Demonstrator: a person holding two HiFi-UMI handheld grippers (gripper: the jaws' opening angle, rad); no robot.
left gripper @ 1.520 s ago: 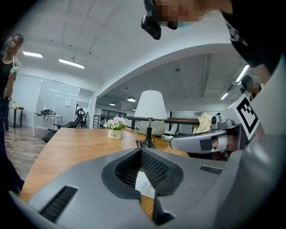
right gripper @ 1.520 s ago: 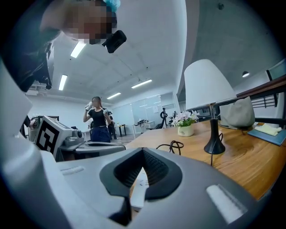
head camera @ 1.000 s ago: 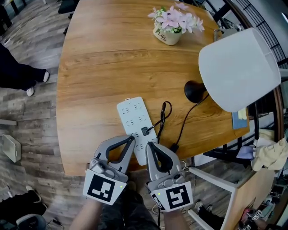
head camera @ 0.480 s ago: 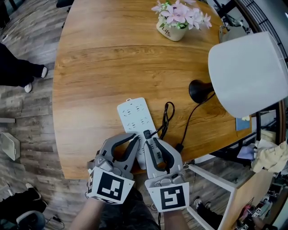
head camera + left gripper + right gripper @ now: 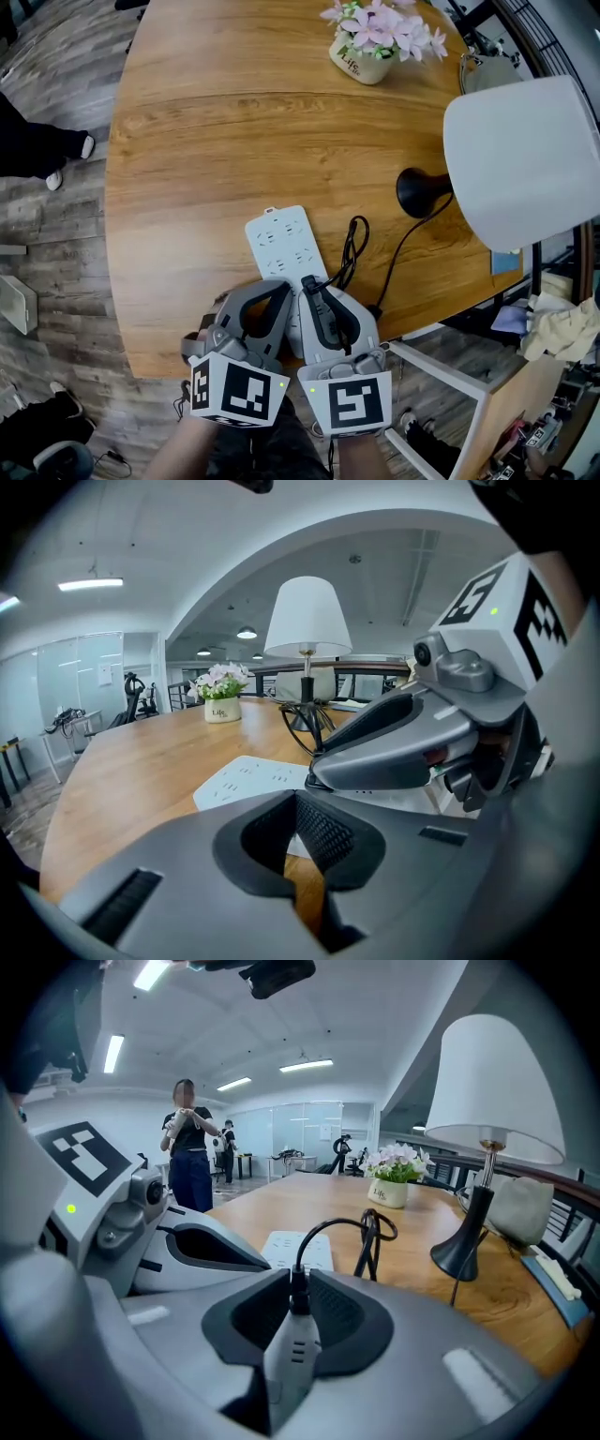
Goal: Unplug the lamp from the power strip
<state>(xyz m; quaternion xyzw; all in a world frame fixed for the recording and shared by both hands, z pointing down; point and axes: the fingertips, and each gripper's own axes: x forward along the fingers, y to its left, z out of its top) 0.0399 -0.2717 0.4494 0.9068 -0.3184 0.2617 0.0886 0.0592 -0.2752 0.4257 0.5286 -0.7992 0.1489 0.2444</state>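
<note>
A white power strip lies on the round wooden table. The lamp has a white shade and a black base; its black cord runs in a bundled loop to the plug on the strip. My right gripper is shut on that plug, the cord rising from between its pads. I cannot tell whether the prongs still sit in the socket. My left gripper is shut, its tips at the strip's near end beside the right one.
A pot of pink flowers stands at the table's far side. The near table edge runs just under both grippers. A white frame stands to the right below the table. A person stands beyond the table.
Both grippers have moved forward over the strip's near end. The right gripper's jaws have come around the plug and closed on it.
</note>
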